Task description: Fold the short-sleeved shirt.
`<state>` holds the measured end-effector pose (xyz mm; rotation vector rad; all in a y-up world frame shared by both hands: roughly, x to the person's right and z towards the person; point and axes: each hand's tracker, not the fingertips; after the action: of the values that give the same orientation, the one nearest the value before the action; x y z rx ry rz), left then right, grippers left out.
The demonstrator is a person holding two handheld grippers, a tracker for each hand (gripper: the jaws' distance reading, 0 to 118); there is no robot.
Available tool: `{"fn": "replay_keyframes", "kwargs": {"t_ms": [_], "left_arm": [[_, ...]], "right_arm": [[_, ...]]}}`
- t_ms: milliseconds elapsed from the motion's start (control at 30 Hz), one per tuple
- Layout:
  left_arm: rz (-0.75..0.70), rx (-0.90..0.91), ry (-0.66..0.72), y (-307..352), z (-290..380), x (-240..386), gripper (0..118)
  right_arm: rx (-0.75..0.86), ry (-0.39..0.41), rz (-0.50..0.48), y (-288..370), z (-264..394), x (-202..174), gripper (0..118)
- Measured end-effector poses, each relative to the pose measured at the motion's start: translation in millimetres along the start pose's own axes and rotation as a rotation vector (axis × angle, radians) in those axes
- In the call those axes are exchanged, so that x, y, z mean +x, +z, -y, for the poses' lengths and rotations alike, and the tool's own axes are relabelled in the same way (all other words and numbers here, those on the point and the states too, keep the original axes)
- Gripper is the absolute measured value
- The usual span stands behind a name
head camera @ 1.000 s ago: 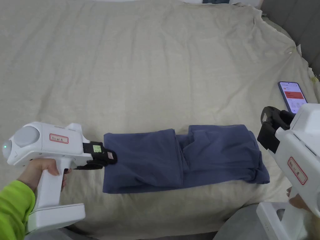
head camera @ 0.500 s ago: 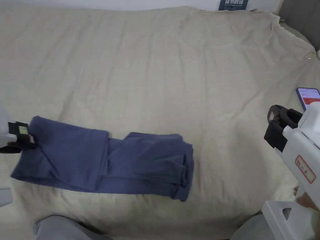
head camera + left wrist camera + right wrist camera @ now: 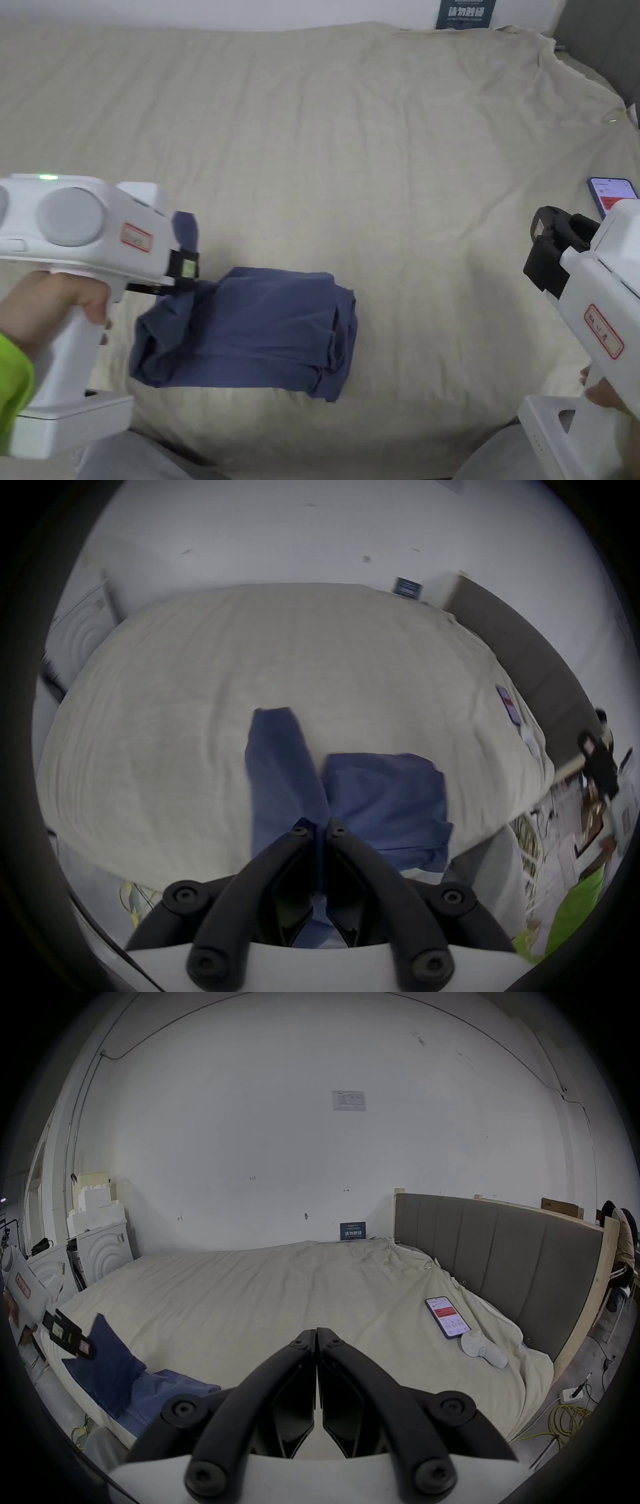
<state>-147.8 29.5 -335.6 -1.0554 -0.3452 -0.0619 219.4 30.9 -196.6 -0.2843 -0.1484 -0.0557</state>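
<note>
Since half a second ago the shirt has gone from a long flat strip to a shorter, thicker bundle, because my left gripper has lifted its left end up and is carrying it rightward over the rest. The head camera has shifted too, so I trust the shape change rather than the shift across the picture.

The bed, covered in a cream sheet, is bare apart from the shirt lying near its front edge, left of centre, well apart from the phone at the right side. In the right gripper view a small white object lies just beside the phone.

In the left gripper view the jaws are closed on blue cloth, with a flap standing up past the tips and more cloth trailing back between the jaws. So the grip looks sound. The lower half of the shirt lies flat on the bed, its right end stacked in a few layers.

My right gripper hangs over the right part of the bed, well apart from the shirt, jaws closed on nothing.

I judge this to be the final crosswise fold, about halfway over. The lifted end needs laying on the right end, edges matched, before I let go.
</note>
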Motion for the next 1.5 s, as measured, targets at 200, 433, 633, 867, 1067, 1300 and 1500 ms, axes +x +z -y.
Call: {"fn": "replay_keyframes", "kwargs": {"t_ms": [200,433,633,867,1067,1300,1500], "left_arm": [[0.086,-0.064,-0.022,-54,-1,58,0],[0.110,-0.146,0.026,-121,3,98,0],[0.192,-0.154,0.063,-133,6,104,77],[0.370,0.024,0.143,-76,-20,81,111],[0.018,0.326,0.055,-50,-8,59,85],[-0.037,0.300,-0.024,-105,51,80,0],[-0.069,0.276,-0.182,-146,94,125,0]], "right_arm": [[0.003,-0.020,0.046,11,1,14,0],[-0.007,-0.027,0.085,22,2,23,0],[-0.014,-0.035,0.102,22,3,27,0],[-0.013,-0.021,0.090,23,0,18,0],[-0.005,-0.008,0.076,23,-3,9,0],[-0.005,0.001,0.064,23,-5,4,0],[-0.014,0.004,0.071,24,-4,6,0]]}}
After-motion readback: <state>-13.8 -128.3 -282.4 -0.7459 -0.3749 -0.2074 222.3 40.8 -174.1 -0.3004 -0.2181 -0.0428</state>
